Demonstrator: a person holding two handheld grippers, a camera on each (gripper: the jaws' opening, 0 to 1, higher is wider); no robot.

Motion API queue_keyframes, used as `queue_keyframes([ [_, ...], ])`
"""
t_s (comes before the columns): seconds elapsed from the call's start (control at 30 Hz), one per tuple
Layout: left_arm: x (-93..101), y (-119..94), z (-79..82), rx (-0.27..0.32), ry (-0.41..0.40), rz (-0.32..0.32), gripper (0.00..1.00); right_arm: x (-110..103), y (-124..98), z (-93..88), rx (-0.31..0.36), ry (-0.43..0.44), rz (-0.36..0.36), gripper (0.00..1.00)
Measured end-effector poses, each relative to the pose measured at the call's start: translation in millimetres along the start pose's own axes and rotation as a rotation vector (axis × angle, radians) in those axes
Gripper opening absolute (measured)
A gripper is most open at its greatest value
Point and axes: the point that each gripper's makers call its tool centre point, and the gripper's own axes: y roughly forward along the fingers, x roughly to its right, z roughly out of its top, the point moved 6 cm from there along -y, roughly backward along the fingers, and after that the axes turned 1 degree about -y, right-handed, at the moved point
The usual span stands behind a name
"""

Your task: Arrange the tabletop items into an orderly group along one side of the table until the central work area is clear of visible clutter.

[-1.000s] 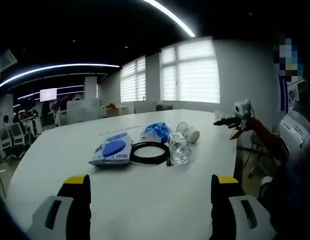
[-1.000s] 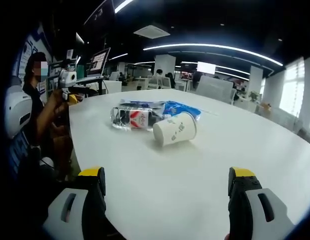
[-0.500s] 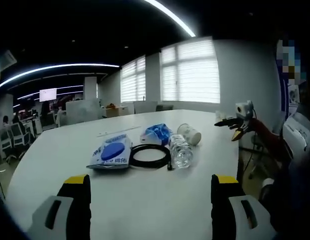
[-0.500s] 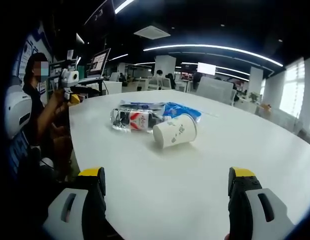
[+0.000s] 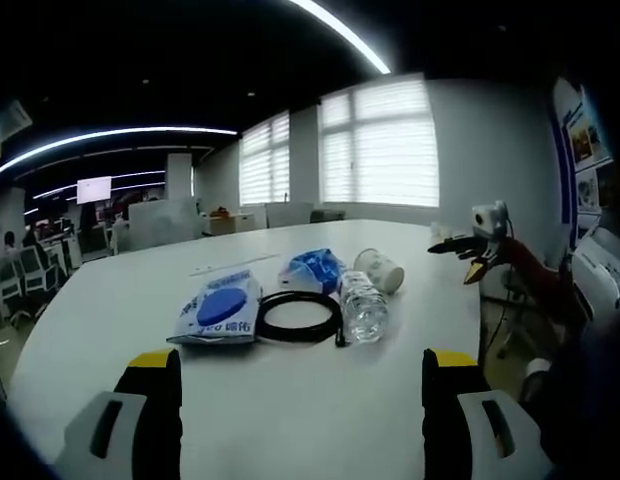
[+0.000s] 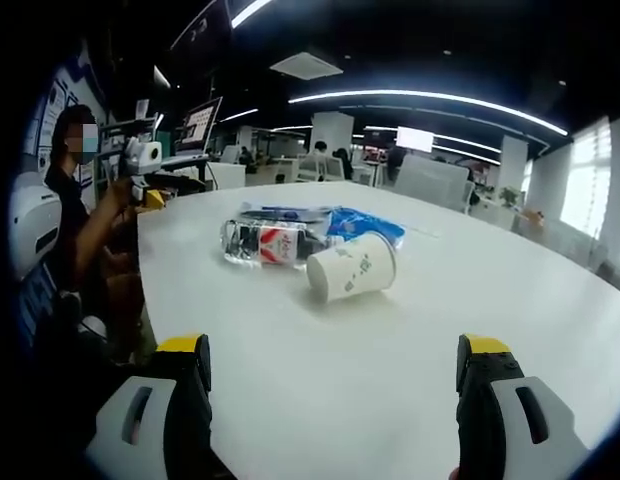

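Surface: white table (image 5: 290, 400), open office with blinds.
Count: one paper cup (image 6: 351, 268), one bottle (image 5: 362, 304), one cable coil (image 5: 299, 318), two packets, all beside the bottle.
Tongs: left gripper (image 5: 290, 420) and right gripper (image 6: 332, 420) spread, empty.

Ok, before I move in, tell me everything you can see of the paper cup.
The paper cup is white with small greenish markings on its side and looks like thin paper. It lies tipped over on the white table, its open mouth turned toward the right gripper view, and it appears empty. It sits at one end of the clutter, right beside the clear plastic bottle, close enough that contact cannot be ruled out. In the left gripper view the cup lies behind the bottle.
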Motion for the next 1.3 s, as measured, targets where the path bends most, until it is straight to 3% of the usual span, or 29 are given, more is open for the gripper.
queue_keyframes([
  [1.3,-0.2,31,7.2,-0.011,0.004,0.010,0.97,-11,41,49.9,0.055,-0.093,0.077,1.00],
])
